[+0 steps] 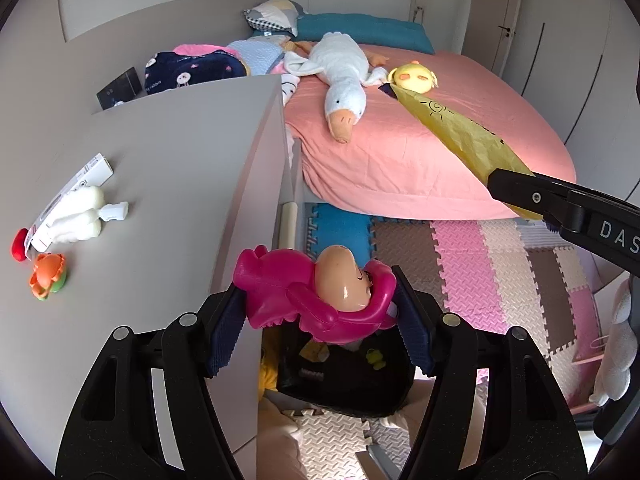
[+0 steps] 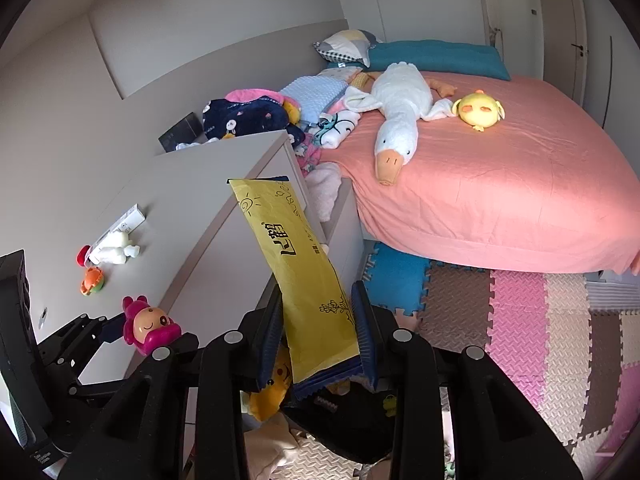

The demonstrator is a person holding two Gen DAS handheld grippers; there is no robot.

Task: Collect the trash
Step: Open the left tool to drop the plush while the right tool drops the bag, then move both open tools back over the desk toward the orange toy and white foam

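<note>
My left gripper (image 1: pixel 320 320) is shut on a magenta plastic toy figure (image 1: pixel 312 296) with a peach face, held above a black bag (image 1: pixel 344 384) on the floor. It also shows in the right wrist view (image 2: pixel 148 326). My right gripper (image 2: pixel 320 332) is shut on a long yellow wrapper (image 2: pixel 296 264) with a dark blue crimped end, held upright above the same black bag (image 2: pixel 348 420). In the left wrist view the wrapper (image 1: pixel 460 128) sticks out from the right gripper's fingers (image 1: pixel 532 196). White crumpled plastic, a white box (image 1: pixel 76 200), a red cap (image 1: pixel 18 244) and an orange toy (image 1: pixel 48 276) lie on the grey cabinet.
The grey cabinet (image 1: pixel 172 184) stands left, next to a bed with a pink sheet (image 1: pixel 440 140). On the bed lie a white goose plush (image 1: pixel 340 76), a yellow chick plush (image 1: pixel 412 76) and pillows. Coloured foam mats (image 1: pixel 500 276) cover the floor.
</note>
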